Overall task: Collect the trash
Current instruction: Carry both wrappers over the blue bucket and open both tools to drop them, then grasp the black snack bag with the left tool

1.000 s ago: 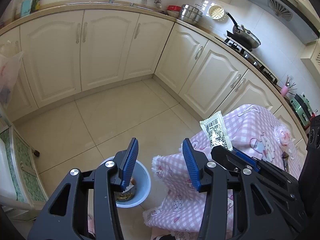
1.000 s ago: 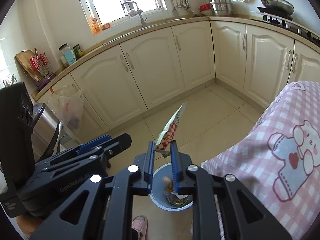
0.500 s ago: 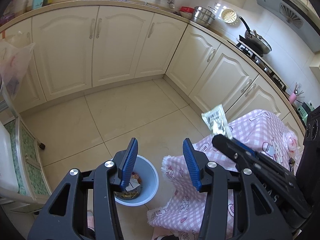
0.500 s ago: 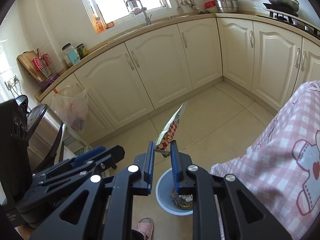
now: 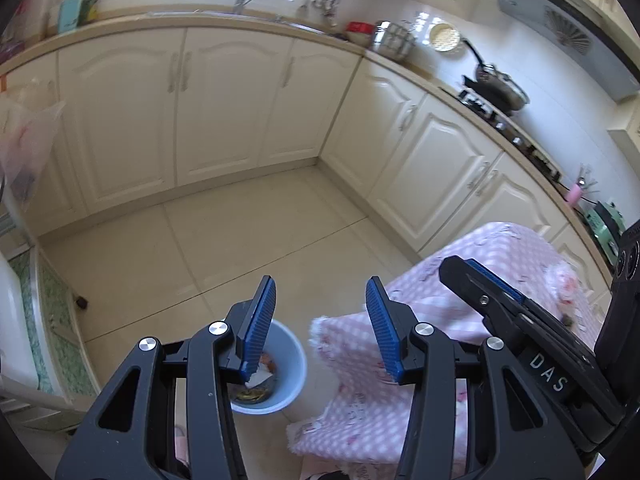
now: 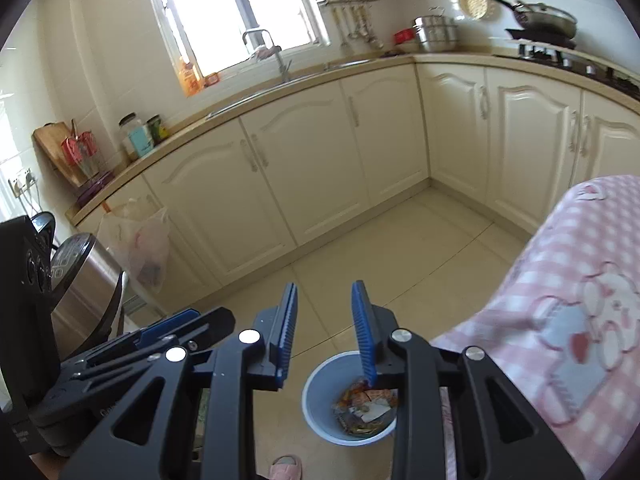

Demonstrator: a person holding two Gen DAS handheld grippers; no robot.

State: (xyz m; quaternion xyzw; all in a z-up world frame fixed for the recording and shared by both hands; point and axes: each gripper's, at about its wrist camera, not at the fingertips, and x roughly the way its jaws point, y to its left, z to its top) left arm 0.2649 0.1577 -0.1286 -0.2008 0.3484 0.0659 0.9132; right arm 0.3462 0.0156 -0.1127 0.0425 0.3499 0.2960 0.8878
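Trash lies in the blue bin on the floor, a heap of wrappers and paper scraps at the bottom. I hold my right tongs above the bin, tilted down over its rim, so that anything let go falls straight in; their jaws are opening and nothing is between them. My left tongs hang beside them with their jaws apart and empty too, pointed down at the same bin, whose near side hides behind the left jaw. Both tongs sit close together, each showing at the edge of the other's view, just past the corner of the table with its pink checked cloth. I judge the drop is done for this piece, and that both hands stand free to turn toward the table for more. Whether any trash is left there I cannot tell, since most of the top is out of view.
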